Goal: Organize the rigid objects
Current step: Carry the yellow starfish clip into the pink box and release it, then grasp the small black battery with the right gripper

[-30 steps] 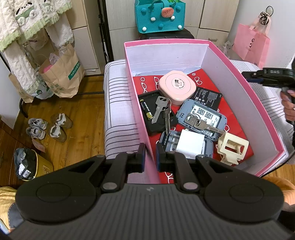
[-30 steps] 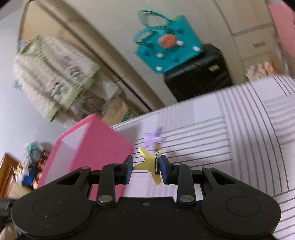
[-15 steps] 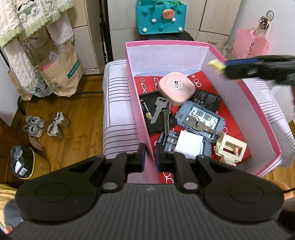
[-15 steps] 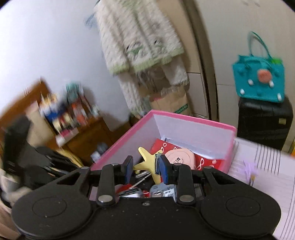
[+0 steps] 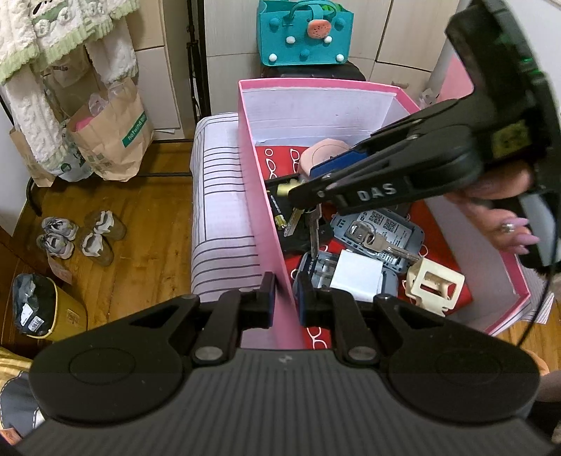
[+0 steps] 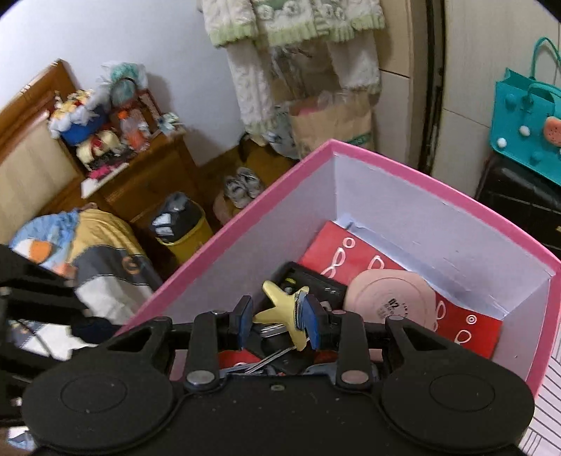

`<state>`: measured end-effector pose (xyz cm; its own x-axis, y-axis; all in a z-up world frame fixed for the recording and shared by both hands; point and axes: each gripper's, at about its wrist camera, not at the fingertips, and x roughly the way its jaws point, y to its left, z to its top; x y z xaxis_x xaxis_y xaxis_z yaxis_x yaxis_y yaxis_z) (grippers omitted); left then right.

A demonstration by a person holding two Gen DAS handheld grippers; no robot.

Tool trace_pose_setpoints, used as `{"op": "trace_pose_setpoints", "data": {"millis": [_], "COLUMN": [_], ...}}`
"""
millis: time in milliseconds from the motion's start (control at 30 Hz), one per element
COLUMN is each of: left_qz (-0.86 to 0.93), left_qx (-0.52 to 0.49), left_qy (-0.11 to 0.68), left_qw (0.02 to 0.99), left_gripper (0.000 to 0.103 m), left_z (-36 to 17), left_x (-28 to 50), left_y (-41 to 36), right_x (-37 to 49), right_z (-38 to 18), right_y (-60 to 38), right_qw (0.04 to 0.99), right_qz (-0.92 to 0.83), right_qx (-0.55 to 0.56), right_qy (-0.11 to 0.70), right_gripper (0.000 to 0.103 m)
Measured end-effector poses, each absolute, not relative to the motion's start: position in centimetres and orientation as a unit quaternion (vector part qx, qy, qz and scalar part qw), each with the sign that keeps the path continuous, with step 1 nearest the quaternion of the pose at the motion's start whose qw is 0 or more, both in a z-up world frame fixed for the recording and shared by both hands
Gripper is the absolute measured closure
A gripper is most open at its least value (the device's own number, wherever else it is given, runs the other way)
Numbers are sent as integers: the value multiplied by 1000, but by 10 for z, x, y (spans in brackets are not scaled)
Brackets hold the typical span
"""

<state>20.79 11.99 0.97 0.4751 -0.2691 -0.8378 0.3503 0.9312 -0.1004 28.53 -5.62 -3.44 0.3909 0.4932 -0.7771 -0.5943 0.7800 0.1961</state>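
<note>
A pink box (image 5: 261,196) stands on a striped cushion. It holds a pink round case (image 5: 324,152), keys (image 5: 378,242), grey devices (image 5: 350,273), a black case and a cream clip (image 5: 434,287). My left gripper (image 5: 284,305) is shut on the box's near left wall. My right gripper (image 6: 278,321) is shut on a yellow star-shaped piece (image 6: 284,305) and hangs inside the box over the black case (image 6: 312,280). The right gripper also shows in the left wrist view (image 5: 298,191).
The striped cushion (image 5: 221,224) is left of the box. Shoes (image 5: 80,235), a paper bag (image 5: 112,133) and a yellow bin (image 5: 42,308) sit on the wooden floor. A teal bag (image 5: 303,33) stands on a black case behind the box.
My right gripper has swung left from the striped cushion to over the box and lowered into it, still carrying the yellow star. My left gripper has kept its hold on the box wall.
</note>
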Motion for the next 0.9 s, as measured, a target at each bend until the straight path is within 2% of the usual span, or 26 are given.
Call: {"op": "trace_pose_setpoints", "data": {"millis": [133, 500, 567, 700, 900], "left_qz": [-184, -184, -182, -180, -174], "left_qx": [47, 33, 31, 30, 36], "left_qy": [476, 472, 470, 472, 473], "left_qw": [859, 861, 863, 862, 863], "left_gripper": [91, 91, 91, 91, 91], "left_z": [9, 8, 7, 8, 8], "left_x": [207, 207, 208, 206, 204], "left_y": [119, 123, 123, 124, 121], "right_x": [277, 214, 209, 213, 222], "right_z": [-25, 22, 18, 0, -38], "right_y": [-71, -172, -195, -236, -253], "right_qw": [833, 911, 929, 941, 950], "right_qz": [338, 276, 247, 199, 133], "right_qx": [-42, -17, -4, 24, -36], "right_qy": [435, 307, 275, 271, 280], "right_gripper": [67, 63, 62, 59, 58]}}
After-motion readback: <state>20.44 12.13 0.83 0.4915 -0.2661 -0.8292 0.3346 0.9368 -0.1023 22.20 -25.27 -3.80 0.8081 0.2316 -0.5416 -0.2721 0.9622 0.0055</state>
